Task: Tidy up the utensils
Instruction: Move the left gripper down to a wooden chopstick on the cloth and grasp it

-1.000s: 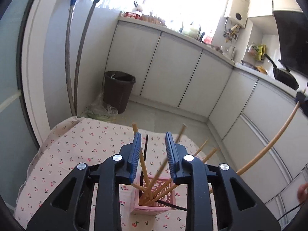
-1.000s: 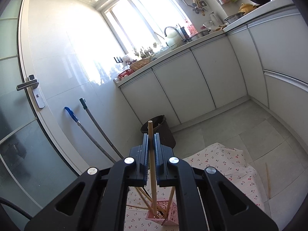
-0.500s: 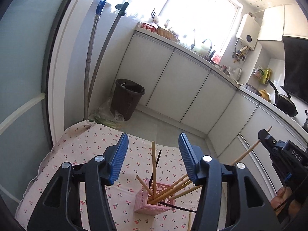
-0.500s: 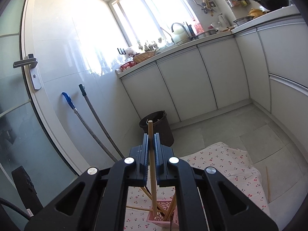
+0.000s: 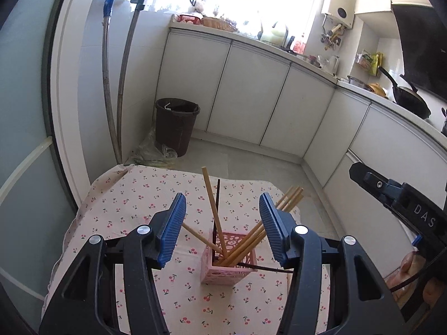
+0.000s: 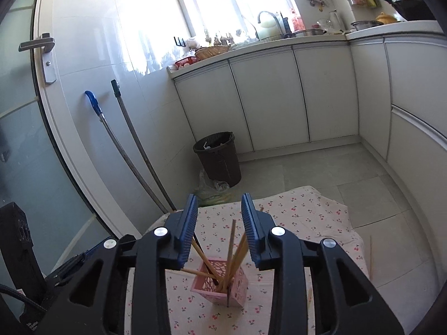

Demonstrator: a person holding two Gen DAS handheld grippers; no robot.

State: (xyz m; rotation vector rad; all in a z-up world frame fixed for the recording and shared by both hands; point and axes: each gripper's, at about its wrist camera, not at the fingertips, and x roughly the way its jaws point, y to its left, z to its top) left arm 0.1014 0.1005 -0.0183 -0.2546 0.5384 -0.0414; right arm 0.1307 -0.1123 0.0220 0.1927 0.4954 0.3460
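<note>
The wooden chopsticks (image 6: 230, 254) are seen standing in the pink holder (image 6: 220, 284) on the bench (image 6: 307, 217). The right tongs (image 6: 219, 223), just opened, and the left tongs (image 5: 222, 223) are spread, apparently gripping nothing.

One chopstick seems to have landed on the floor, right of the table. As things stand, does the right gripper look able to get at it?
Probably yes: the right gripper has just been opening and holds nothing, and bare floor surrounds the chopstick, though it must drop below the table edge.
</note>
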